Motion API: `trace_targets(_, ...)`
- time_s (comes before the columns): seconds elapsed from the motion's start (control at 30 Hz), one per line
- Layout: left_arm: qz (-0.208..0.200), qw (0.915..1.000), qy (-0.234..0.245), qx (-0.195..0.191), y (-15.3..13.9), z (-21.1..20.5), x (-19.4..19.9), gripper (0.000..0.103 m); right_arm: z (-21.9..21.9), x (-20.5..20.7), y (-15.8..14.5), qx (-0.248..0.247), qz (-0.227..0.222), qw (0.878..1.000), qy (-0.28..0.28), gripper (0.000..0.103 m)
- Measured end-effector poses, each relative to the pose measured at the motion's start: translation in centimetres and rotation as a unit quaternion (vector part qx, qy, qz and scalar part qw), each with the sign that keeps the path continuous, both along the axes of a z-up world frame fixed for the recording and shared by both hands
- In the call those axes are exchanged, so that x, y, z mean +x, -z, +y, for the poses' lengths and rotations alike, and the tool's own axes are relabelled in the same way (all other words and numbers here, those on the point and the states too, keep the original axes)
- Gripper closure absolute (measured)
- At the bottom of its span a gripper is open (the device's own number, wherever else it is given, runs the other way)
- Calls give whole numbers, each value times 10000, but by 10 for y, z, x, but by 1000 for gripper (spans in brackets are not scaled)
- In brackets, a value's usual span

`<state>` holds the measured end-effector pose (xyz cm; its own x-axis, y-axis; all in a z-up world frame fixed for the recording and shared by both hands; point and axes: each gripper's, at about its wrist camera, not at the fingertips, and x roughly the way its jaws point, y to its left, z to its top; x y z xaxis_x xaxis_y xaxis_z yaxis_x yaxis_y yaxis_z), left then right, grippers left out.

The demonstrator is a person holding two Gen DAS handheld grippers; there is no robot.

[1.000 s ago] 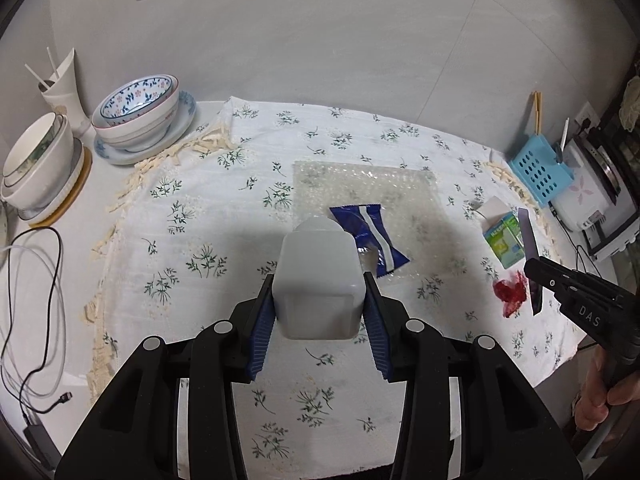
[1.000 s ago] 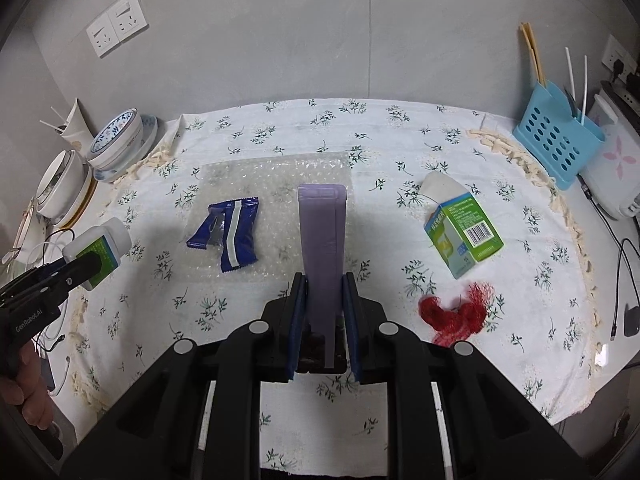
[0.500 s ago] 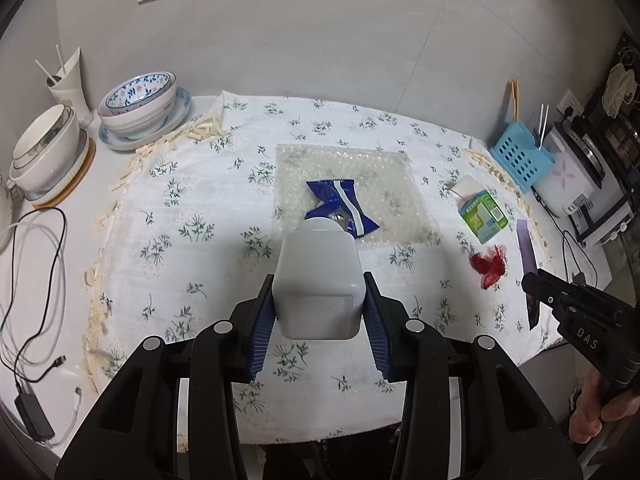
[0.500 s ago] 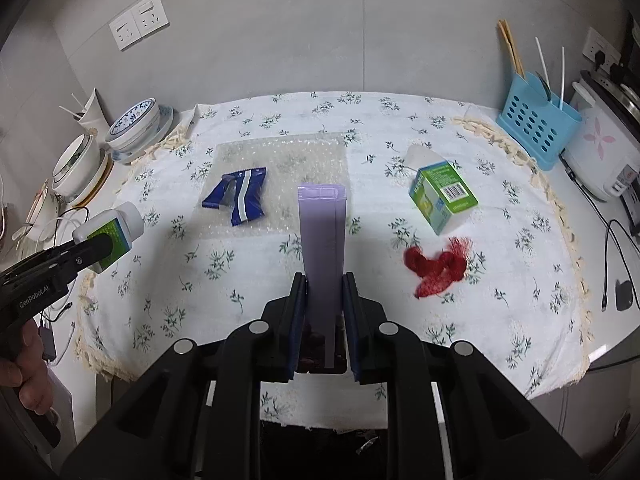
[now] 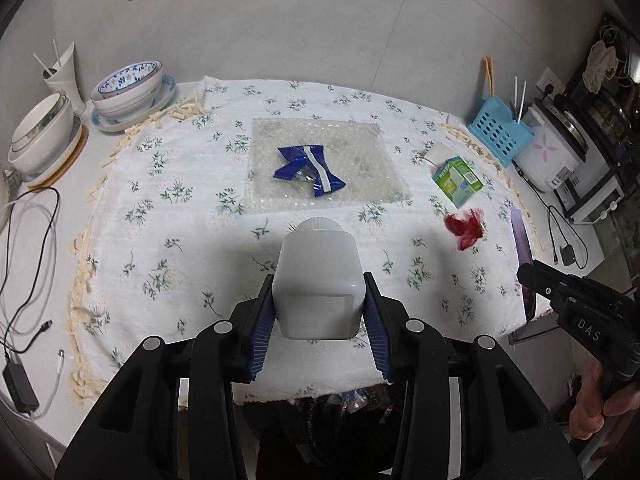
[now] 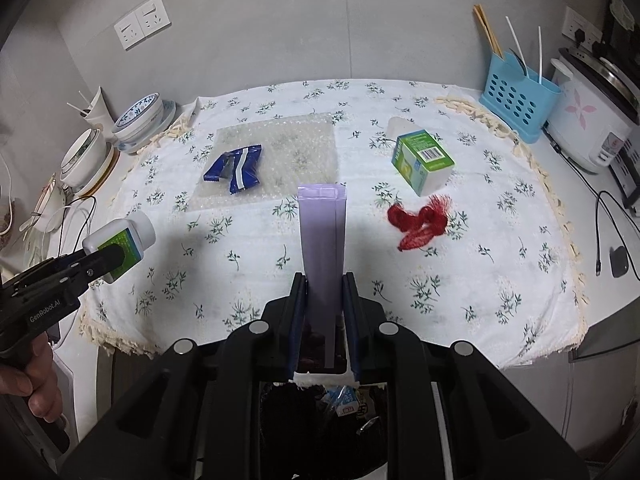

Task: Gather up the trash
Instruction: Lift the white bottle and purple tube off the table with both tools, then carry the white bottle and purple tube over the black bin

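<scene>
White bottle [image 5: 318,280] clamped between left tool [image 5: 318,316] pads.

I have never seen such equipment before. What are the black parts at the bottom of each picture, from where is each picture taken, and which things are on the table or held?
No robot is here. A person holds a two-finger tool in each hand, and each tool carries a wide-angle camera looking along its fingers. So the black parts are the tools themselves.

The left camera shows the left gripper clamped on a white plastic bottle. The right camera shows the right gripper clamped on a flat purple packet.

On the flowered tablecloth lie a sheet of bubble wrap with a blue wrapper on it, a green and white carton and a red scrap. Below the table's near edge a dark bag of rubbish shows.
</scene>
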<state>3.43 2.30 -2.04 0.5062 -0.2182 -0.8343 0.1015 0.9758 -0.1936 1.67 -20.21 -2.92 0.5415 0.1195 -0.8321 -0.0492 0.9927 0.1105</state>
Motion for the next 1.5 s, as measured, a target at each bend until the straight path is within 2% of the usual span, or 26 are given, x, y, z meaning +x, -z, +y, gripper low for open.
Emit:
trace_targets(0.8,66,9996,264,-17,12,-48,-75,62,-20,-76,20,-70,195,9997,-95,85)
trace_targets(1.5,366,9980,516,71,51,-83,-140,62,-37,-141,66,-94,610,9977,-272,85)
